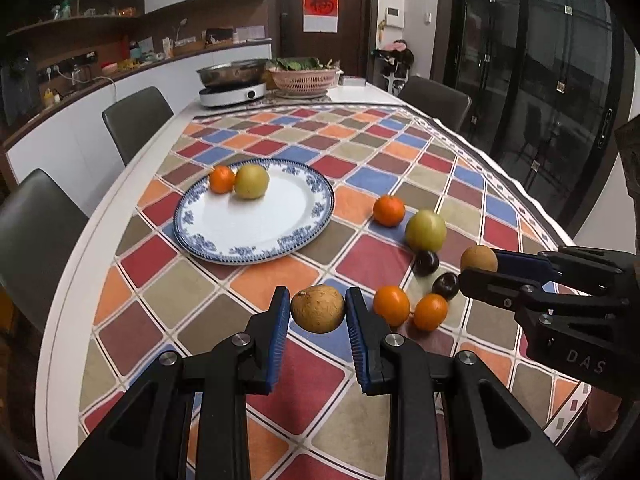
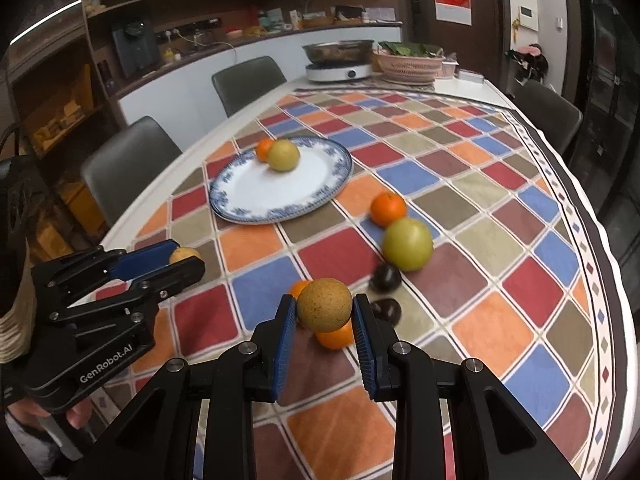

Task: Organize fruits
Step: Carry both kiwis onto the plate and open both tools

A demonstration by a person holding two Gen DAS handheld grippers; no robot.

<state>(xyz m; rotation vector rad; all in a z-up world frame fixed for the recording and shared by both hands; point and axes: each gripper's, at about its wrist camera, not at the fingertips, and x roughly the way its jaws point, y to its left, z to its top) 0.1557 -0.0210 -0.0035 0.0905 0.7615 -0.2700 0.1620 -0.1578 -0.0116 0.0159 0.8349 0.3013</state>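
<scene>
Aloft, both fingers (image 1: 280, 312) pinching brown fruits (image 1: 317, 309) (separately)

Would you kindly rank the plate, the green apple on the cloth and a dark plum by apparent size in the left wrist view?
1. Plate
2. Green apple
3. Dark plum
The gaps are wide enough that camera nearness does not blur the order.

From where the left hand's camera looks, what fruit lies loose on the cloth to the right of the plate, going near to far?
Two oranges side by side nearest, then a dark plum, a second plum, the big yellow-green fruit, and farthest a lone orange.
</scene>
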